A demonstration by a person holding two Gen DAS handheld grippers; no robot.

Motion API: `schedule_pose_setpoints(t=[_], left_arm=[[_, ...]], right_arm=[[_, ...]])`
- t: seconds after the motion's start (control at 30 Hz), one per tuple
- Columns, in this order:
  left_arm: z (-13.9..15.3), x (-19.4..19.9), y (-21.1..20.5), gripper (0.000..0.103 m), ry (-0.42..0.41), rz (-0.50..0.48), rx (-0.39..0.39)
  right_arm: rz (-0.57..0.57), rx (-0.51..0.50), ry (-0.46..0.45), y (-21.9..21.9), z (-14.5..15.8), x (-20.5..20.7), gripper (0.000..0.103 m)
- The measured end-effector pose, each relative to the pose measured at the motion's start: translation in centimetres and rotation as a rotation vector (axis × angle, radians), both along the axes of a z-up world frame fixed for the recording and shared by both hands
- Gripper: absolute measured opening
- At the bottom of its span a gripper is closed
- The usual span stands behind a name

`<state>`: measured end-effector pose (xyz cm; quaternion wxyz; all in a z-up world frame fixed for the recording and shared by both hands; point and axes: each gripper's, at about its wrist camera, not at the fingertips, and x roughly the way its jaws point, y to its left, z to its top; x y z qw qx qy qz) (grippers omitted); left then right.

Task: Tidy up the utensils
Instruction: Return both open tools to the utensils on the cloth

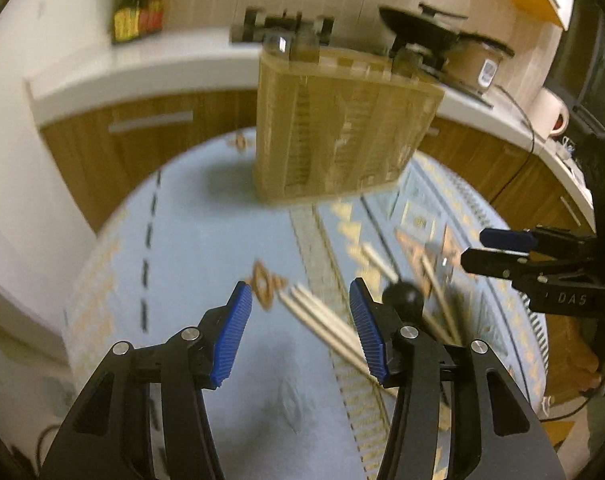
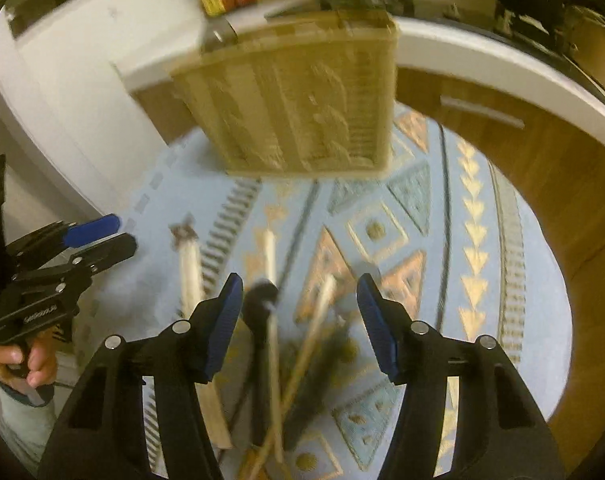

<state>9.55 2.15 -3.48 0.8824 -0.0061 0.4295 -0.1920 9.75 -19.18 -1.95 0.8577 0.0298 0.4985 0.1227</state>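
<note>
A beige slatted utensil holder (image 1: 342,128) (image 2: 302,104) stands at the far side of a round table under a light blue patterned cloth (image 1: 182,240) (image 2: 442,220). Several pale-handled utensils (image 1: 326,320) (image 2: 192,264) lie loose on the cloth, among them a spoon with a round black head (image 1: 402,296) (image 2: 260,300). My left gripper (image 1: 300,286) (image 2: 124,231) hovers open over the pale handles, its pads touching nothing. My right gripper (image 2: 299,280) (image 1: 476,248) hangs open above the crossed pile, nothing gripped. Both views are motion-blurred.
Behind the table runs a white counter (image 1: 142,68) on wooden cabinets, with bottles (image 1: 138,4), a black pan (image 1: 422,20) and a white mug (image 1: 550,112). A person's hand (image 2: 26,360) holds the left gripper's handle. A white appliance stands at the left.
</note>
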Motion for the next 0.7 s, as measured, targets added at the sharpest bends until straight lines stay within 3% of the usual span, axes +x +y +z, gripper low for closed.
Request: schedule_pose_setpoints(t=[0.13,0.7], left_arm=[[-1.9,-0.6,-0.7,0.049,0.034,0.009,0.001],[-4.9,-1.8,-3.8,0.049,0.052,0.116,0.125]], right_arm=[[-0.003,0.022,0.03,-0.6,-1.0,-0.4,0.055],[-0.001,0.045,0.036,-2.3,-2.5,-1.1,0.055]])
